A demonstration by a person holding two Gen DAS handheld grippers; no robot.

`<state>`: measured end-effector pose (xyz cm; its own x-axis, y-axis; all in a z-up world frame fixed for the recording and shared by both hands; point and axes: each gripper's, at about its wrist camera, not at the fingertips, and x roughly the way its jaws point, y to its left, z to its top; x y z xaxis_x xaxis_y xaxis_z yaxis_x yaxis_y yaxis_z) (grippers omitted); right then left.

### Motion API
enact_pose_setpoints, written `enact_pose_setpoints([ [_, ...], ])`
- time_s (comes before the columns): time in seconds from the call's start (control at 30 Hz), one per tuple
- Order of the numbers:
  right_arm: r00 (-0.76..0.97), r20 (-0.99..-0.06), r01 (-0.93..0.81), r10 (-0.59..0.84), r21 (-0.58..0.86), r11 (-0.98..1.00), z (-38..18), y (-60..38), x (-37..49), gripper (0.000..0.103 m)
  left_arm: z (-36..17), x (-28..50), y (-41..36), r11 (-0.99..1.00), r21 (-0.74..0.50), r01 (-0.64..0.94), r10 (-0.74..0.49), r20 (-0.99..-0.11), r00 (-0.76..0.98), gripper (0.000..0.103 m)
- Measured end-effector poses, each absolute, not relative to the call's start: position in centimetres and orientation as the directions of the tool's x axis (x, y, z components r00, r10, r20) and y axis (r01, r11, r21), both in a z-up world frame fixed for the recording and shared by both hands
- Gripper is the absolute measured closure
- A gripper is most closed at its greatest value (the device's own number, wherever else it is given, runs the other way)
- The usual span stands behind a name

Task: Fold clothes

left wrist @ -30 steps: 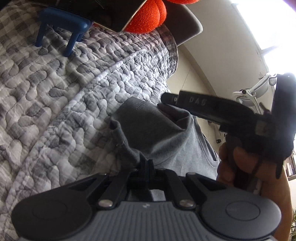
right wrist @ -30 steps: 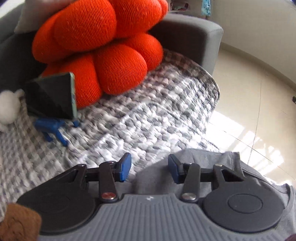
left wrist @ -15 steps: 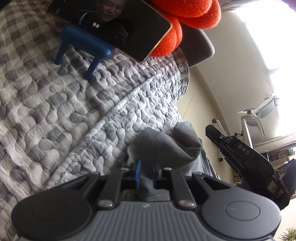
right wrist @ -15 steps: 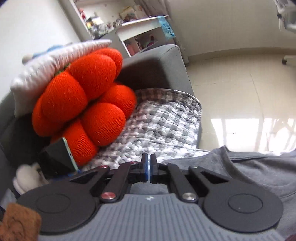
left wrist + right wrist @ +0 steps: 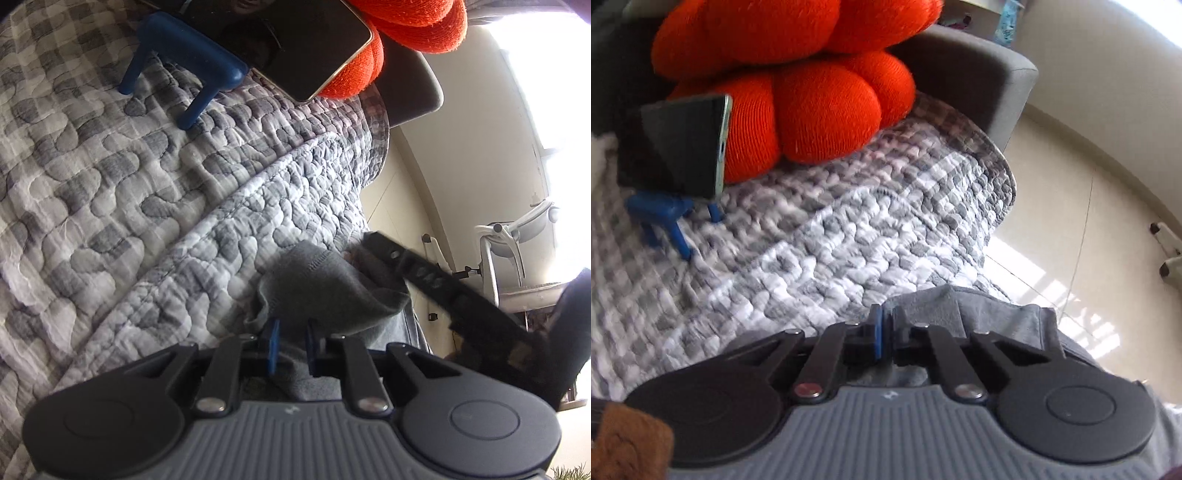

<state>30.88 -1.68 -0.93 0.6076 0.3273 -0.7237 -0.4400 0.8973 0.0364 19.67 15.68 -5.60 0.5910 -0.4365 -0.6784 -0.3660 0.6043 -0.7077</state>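
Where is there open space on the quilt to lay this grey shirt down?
Free: the checked quilt between the blue phone stand and the grey shirt, out to its floor-side edge. Crowded: the back, where the phone and orange cushion sit.

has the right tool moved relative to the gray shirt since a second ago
Yes. In the left wrist view the right tool dropped from above the gray shirt to its right edge, nearer the quilt.

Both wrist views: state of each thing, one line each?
Left tongs: shut on a bunched fold of the grey garment.
Right tongs: shut on the garment's edge.
Grey garment: bunched, hanging off the quilt's edge.
Phone: screen dark, propped on a blue stand.
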Motion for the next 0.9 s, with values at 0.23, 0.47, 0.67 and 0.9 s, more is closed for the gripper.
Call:
enact_pose_setpoints([
  [0.23, 0.650, -0.573, -0.121, 0.499, 0.570, 0.813, -2.5, -10.4, 32.5, 0.102, -5.8, 19.8, 15.5, 0.611, -0.705, -0.360, -0.440, -0.681, 0.586, 0.086],
  [0.47, 0.630, -0.648, -0.311, 0.429, 0.296, 0.903, 0.6, -6.9, 31.2, 0.076, -5.6, 19.7, 15.3, 0.616, -0.702, -0.358, -0.441, -0.683, 0.582, 0.086],
  [0.67, 0.546, -0.791, -0.501, 0.275, -0.046, 0.864, 0.2, -0.6, 31.1, 0.055, -5.4, 19.8, 15.8, 0.629, -0.696, -0.347, -0.427, -0.682, 0.594, 0.086],
  [0.9, 0.571, -0.764, -0.430, 0.301, 0.034, 0.902, -1.3, -2.0, 31.3, 0.099, -5.3, 19.8, 15.3, 0.655, -0.683, -0.325, -0.431, -0.690, 0.582, 0.087],
])
